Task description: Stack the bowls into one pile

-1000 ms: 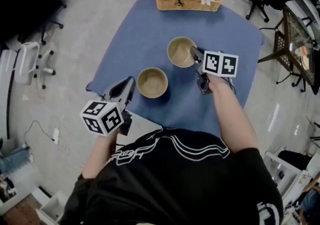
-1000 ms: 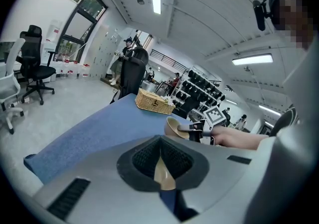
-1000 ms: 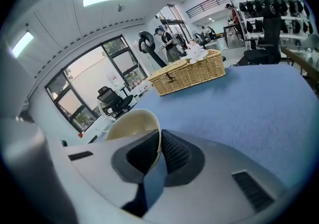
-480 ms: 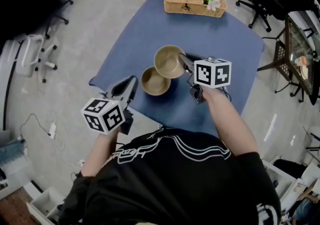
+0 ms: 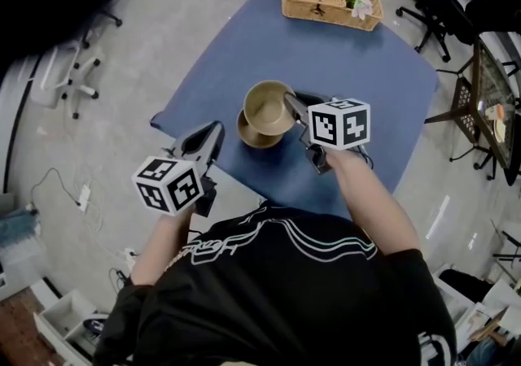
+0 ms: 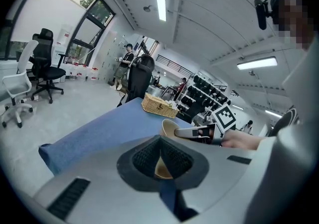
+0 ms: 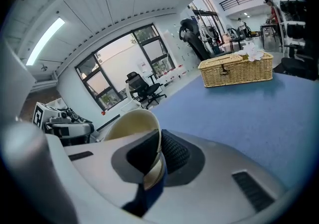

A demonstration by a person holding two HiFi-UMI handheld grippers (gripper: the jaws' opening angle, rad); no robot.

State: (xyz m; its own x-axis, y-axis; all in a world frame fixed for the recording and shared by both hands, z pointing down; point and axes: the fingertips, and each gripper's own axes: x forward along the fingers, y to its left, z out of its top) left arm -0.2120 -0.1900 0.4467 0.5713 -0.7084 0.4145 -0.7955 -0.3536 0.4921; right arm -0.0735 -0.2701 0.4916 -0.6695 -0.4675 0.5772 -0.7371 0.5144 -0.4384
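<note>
Because the right gripper [image 5: 291,101] pinches the upper bowl [image 5: 264,104] by its rim, it hangs tilted over the second bowl [image 5: 257,140] mid-frame on the bench [image 5: 342,47] — set to nest, I judge — left gripper [image 5: 215,130] pressed together, empty.

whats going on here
A person with tongs in each hand is stacking two bowls. The right tongs pinch one bowl by its rim, held over the other bowl on the blue table. The left tongs hold nothing, near the table's near edge.
</note>
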